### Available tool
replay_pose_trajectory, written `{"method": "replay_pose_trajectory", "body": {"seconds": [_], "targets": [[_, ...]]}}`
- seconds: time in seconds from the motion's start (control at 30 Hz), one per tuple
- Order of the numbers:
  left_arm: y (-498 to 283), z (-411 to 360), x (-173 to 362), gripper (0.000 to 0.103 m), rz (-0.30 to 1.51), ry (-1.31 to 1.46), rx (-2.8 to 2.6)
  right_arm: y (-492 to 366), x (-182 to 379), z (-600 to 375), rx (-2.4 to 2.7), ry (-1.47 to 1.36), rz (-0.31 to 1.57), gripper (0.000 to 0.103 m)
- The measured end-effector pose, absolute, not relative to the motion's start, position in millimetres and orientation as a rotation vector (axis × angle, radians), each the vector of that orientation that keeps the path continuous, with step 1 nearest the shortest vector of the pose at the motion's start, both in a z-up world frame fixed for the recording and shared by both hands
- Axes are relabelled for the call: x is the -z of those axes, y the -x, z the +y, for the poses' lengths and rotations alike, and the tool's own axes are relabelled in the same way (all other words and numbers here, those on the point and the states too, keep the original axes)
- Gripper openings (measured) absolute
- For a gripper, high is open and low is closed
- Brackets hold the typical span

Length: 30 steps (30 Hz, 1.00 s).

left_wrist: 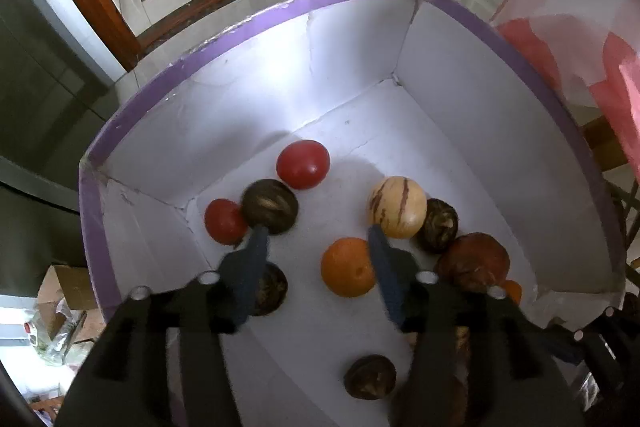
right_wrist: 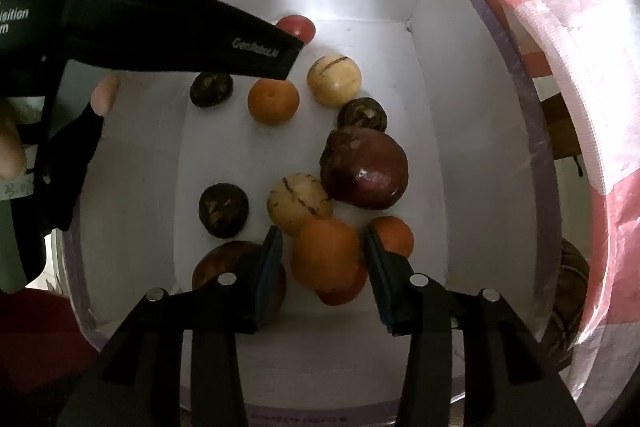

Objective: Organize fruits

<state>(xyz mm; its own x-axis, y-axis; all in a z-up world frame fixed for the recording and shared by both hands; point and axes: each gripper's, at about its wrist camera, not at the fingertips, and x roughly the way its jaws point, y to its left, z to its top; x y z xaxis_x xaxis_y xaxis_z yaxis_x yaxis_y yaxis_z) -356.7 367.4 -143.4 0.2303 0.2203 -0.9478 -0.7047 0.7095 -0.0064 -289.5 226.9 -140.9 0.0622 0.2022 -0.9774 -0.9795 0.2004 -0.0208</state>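
An orange (right_wrist: 326,253) sits between the fingers of my right gripper (right_wrist: 324,267), near the box's (right_wrist: 436,131) near edge; the jaws stand wide, with a gap showing on each side of the fruit, so I am gripping nothing yet. Just behind it lies a pale striped melon (right_wrist: 298,203), touching a large dark red fruit (right_wrist: 366,167) toward the right wall. A smaller orange fruit (right_wrist: 394,235) lies just beside my right finger. A dark round fruit (right_wrist: 223,209) rests apart near the left wall.

My left gripper (left_wrist: 318,233) hangs above the far half of the box (left_wrist: 240,27), jaws spread and empty. Its left fingertip overlaps a dark fruit (left_wrist: 270,205), which lies between two red tomatoes (left_wrist: 303,163) near the far left corner; I cannot tell whether it touches. A second orange (left_wrist: 347,267) sits below between the fingers, and another striped melon (left_wrist: 397,206) lies at the right fingertip.

A red-and-white plastic bag (right_wrist: 560,27) lies outside the right wall.
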Motion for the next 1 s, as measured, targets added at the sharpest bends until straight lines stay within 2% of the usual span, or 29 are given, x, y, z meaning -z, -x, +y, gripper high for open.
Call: {"method": "replay_pose_trajectory", "body": {"seconds": [0.2, 0.3, 0.37, 0.57, 0.73, 0.8, 0.87, 1.0], "targets": [[358.0, 370.6, 141.8, 0.061, 1.169, 0.505, -0.677, 291.7, 136.0, 225.8, -1.131, 0.934, 1.093, 0.048], [357.7, 370.4, 140.8, 0.063, 1.168, 0.503, -0.681, 293.4, 132.2, 224.4, -1.136, 0.932, 1.078, 0.055], [358.4, 370.4, 138.4, 0.076, 1.151, 0.503, -0.688, 289.7, 130.8, 222.8, -1.143, 0.932, 1.059, 0.067], [363.9, 374.6, 122.0, 0.08, 1.068, 0.47, -0.699, 288.7, 106.5, 217.5, -1.149, 0.888, 0.966, 0.087], [364.5, 372.9, 105.2, 0.084, 1.035, 0.391, -0.748, 283.0, 87.0, 212.4, -1.146, 0.83, 0.975, 0.087], [363.3, 370.7, 98.7, 0.085, 1.035, 0.377, -0.767, 282.0, 89.1, 215.4, -1.119, 0.84, 0.998, 0.087], [361.8, 369.6, 94.2, 0.09, 1.041, 0.383, -0.779, 279.6, 94.0, 219.1, -1.064, 0.881, 1.022, 0.087], [361.2, 365.2, 91.2, 0.091, 1.046, 0.405, -0.747, 274.2, 99.2, 224.0, -1.008, 0.887, 1.031, 0.087]]}}
